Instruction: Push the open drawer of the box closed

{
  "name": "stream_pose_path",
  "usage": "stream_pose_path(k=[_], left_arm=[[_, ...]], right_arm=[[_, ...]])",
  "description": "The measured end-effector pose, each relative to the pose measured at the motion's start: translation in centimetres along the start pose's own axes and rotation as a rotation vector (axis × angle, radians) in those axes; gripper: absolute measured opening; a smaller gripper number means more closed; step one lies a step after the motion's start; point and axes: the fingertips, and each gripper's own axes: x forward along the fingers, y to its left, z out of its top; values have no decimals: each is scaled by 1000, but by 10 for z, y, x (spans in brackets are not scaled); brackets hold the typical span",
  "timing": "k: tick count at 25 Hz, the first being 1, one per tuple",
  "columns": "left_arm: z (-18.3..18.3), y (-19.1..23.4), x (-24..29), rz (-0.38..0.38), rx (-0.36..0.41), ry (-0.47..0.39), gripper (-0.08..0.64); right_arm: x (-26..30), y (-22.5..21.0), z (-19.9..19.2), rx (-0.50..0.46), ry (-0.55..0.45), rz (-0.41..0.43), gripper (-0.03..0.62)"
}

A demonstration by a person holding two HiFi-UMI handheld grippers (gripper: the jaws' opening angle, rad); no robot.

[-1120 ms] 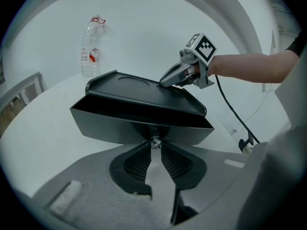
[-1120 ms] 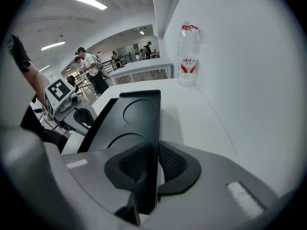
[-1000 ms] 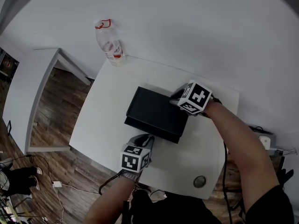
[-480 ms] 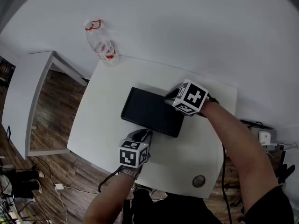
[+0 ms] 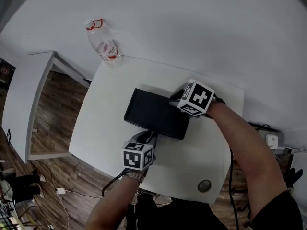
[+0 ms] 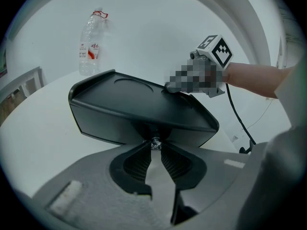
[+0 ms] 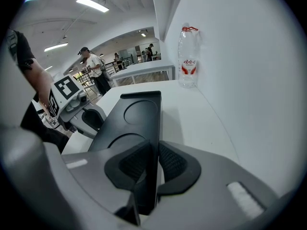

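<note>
the black box (image 5: pixel 156 113) lay in the middle of the white table (image 5: pixel 192 162), with a water bottle (image 5: pixel 103 44) well apart at the far corner. the left gripper (image 6: pixel 156 147) was at the near face, its jaws drawn narrow with their tips pinched at the small shiny knob (image 6: pixel 154 142) of the drawer (image 6: pixel 115 126). the drawer looked nearly or fully in; no gap could be made out. the right gripper (image 7: pixel 154 162) was clamped on the raised rim at the opposite side of the box, bracing it.

the risks, as a judgement: if the left push ran off the knob's line, the tips could slip from that small knob and scrape the face. if the rim grip loosened, the whole box would likely slide across the smooth table instead of the drawer seating, or the drawer could jam crooked.
</note>
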Motion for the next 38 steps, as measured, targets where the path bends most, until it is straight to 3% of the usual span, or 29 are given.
stream_pose_path(k=[12,14,17,19,20,21,22,23,25,28,32,35,38], left_arm=[[0,2,0,-35,-39,-38,72],[-4,6,-6,-28,-66,-59,113],[-16,9,-26,-41,-84,-87,118],[-29,2,-49,-101,-76,-101,111],[-36,-5,-63,-145,-70,-108,30],[-45,-12,-78,-193,-66,-114,2],[-55,-19,-94,-238,-65,-115,2],[-65,-24,-110,-280,-68,-114,2],[-85,-32,-142,-359,-99,-120,2],[-106,-37,-187,-480,-167,-161,2],[-130,-37,-243,-607,-193,-200,2],[-152,-38,-284,-669,-208,-207,2],[-173,-37,-316,-704,-221,-200,2]], right_arm=[[1,-2,2,16,-7,-11,63],[2,-2,2,10,-17,-25,63],[3,-4,0,8,-32,-37,61],[2,-4,0,10,-46,-44,60],[0,-5,0,13,-60,-55,81],[-6,-6,1,21,-87,-75,153],[-16,-6,3,33,-130,-108,157],[-29,-5,6,51,-186,-152,128],[-60,6,8,109,-311,-228,3],[-95,54,7,259,-496,-215,2],[-106,156,2,564,-718,-72,5],[-92,253,0,735,-818,44,4],[-76,345,5,814,-868,111,5]])
